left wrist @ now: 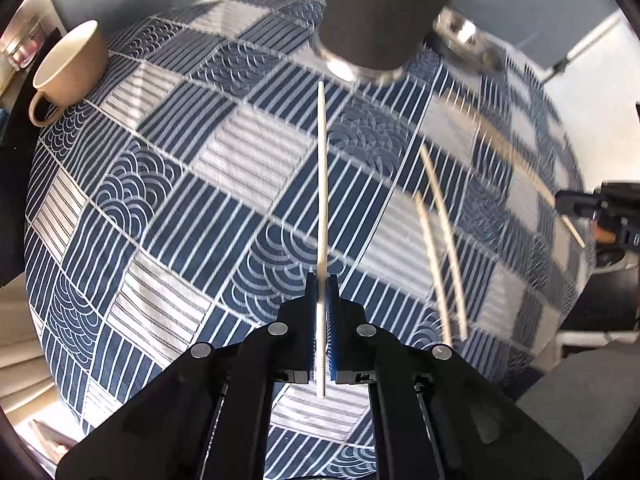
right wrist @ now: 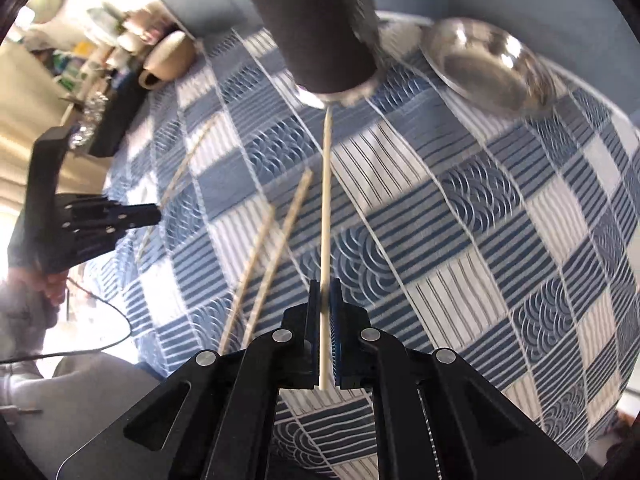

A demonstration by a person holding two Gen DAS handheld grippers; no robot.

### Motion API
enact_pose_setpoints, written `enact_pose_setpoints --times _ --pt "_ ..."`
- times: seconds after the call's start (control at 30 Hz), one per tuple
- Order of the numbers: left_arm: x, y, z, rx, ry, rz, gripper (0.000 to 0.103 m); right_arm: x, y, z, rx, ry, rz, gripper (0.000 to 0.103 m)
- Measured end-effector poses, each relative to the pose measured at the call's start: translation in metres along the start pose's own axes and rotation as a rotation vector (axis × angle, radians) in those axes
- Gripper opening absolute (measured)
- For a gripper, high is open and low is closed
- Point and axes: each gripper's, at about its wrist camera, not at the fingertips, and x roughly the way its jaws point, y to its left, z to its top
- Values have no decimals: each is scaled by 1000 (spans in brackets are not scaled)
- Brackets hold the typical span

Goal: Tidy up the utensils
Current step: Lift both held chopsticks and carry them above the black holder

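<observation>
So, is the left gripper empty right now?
No, the left gripper is shut on a pale chopstick that runs forward between its fingers toward the dark holder.

No readable text, label, brand, number or sign is showing in either wrist view. The tablecloth (left wrist: 224, 168) is carrying only printed stripes and wave patterns, and the cluttered shelf items (right wrist: 104, 52) are appearing too blurred to read.

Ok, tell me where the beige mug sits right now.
The beige mug stands at the table's far left edge in the left wrist view, left of the dark utensil holder; the right wrist view shows it there too.
</observation>
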Motion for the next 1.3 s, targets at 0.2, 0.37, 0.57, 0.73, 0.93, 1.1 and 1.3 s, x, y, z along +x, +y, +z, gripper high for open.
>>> enact_pose_setpoints --times 0.2,0.37,0.57,0.73,0.93,1.1,1.3 --pt "-25 -8 22 -2 -73 -9 5 -25 14 17 -59 -60 29 2" --pt "-39 -15 29 14 -114 -8 5 -15 13 26 -38 -61 10 4" --pt "-36 -14 25 5 -107 -22 5 28 11 16 -37 44 -5 6" --pt "-30 -11 18 -21 -94 -38 5 71 14 11 -50 153 -37 6" --pt "-25 -4 6 -58 -86 -93 5 98 20 11 -79 226 -97 7" --pt "-19 -2 -3 -70 -78 -102 5 108 21 16 -77 255 -126 17" --pt "-16 3 -10 -94 -76 -115 5 118 24 19 -89 286 -153 18"
